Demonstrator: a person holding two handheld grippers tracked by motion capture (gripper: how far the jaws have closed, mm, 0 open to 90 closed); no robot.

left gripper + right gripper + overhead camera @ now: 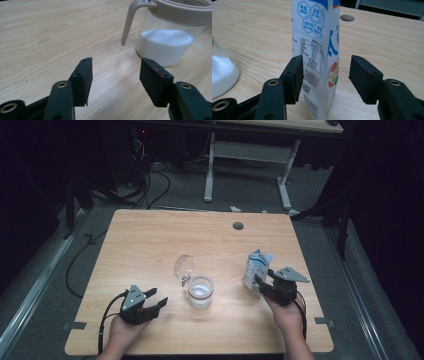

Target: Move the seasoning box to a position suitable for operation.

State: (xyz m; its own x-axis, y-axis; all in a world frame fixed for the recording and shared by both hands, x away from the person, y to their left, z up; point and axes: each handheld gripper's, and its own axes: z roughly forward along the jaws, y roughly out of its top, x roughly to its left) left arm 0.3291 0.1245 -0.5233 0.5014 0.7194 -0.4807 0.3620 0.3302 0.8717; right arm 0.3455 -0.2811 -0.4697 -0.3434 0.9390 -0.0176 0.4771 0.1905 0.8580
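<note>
My right tool (324, 75) stands released around the upright salt bag (318, 50) on the tabletop (150, 245), left tool (150, 305) open beside the jar (200, 292); pulling back crooked could clip the bag and tip it.

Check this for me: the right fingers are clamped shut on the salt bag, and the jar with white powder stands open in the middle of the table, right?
Not quite. The right gripper is open: in the right gripper view the bag stands between the fingers with a gap on each side, nothing pressing it. The rest holds: the jar stands open mid-table.
</note>
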